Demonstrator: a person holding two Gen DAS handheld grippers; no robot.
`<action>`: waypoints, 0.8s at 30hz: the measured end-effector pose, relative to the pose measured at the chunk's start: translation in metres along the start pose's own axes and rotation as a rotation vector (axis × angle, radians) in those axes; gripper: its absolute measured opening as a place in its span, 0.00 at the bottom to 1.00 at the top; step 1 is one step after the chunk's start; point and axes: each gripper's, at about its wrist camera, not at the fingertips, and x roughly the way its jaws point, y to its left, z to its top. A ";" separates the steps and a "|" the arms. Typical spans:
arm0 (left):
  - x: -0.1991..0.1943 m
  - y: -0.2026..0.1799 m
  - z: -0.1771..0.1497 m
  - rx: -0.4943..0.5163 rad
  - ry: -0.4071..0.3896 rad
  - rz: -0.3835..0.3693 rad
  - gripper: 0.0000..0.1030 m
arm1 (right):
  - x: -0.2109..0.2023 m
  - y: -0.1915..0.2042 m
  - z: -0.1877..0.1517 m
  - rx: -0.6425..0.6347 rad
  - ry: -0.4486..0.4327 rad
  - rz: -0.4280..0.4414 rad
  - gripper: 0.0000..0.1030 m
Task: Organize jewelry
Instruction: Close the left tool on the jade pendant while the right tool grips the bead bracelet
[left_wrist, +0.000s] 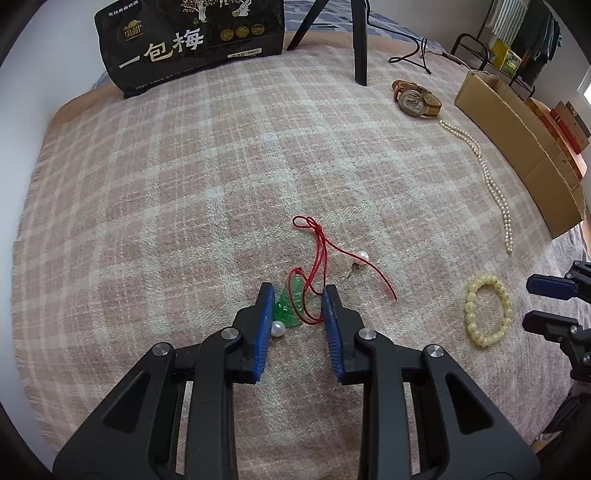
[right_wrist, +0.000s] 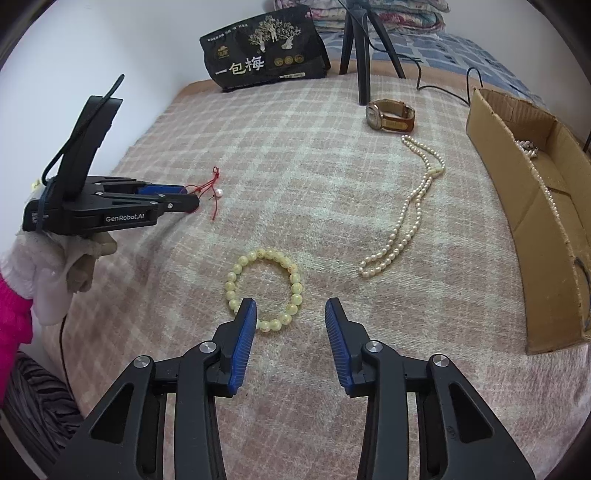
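Note:
A green jade pendant (left_wrist: 291, 306) on a red cord (left_wrist: 318, 254) lies on the checked blanket (left_wrist: 184, 184), between the open fingers of my left gripper (left_wrist: 298, 299). A loose pearl (left_wrist: 277, 328) touches its left pad; another pearl (left_wrist: 361, 256) lies beyond. My right gripper (right_wrist: 291, 312) is open just short of a yellow bead bracelet (right_wrist: 264, 290), its left fingertip over the bracelet's near edge. A pearl necklace (right_wrist: 410, 214) and a brown-strapped watch (right_wrist: 389, 115) lie further back. The cardboard box (right_wrist: 517, 206) at right holds another pearl strand (right_wrist: 532, 151).
A black snack bag (right_wrist: 266, 50) and a tripod's legs (right_wrist: 364, 55) stand at the blanket's far edge, with a black cable (right_wrist: 443, 90) nearby. The left gripper shows in the right wrist view (right_wrist: 184, 195), held by a gloved hand.

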 end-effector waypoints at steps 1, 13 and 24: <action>0.001 0.000 0.000 -0.002 0.000 -0.001 0.26 | 0.002 0.000 0.000 0.003 0.004 0.004 0.34; 0.007 -0.001 0.005 0.003 -0.014 -0.005 0.15 | 0.019 -0.002 0.001 0.021 0.031 -0.008 0.29; 0.006 -0.006 0.006 0.015 -0.030 0.012 0.14 | 0.028 0.008 0.004 -0.039 0.029 -0.068 0.21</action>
